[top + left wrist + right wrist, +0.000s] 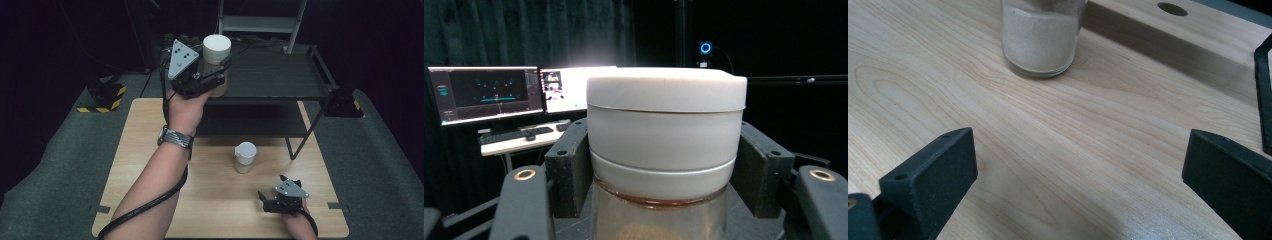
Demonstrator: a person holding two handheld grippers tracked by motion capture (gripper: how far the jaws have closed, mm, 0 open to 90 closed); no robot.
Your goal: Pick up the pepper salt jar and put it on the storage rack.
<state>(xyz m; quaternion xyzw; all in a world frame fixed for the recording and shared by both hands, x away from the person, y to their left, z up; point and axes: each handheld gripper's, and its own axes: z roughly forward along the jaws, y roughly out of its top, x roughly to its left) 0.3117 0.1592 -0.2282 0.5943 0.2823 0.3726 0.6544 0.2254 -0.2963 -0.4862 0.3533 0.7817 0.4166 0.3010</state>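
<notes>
Left gripper [216, 75] clamped on a white-lidded jar [217, 49], raised at upper centre of the high view.

The jar's lower body is hidden behind the jaws; its contents are unclear. Left forearm extends up-frame. Right gripper [280, 192] rests lower right on the table [150, 165], jaws wide, empty; a second jar [1040, 40], top cut off, stands ahead.
</notes>
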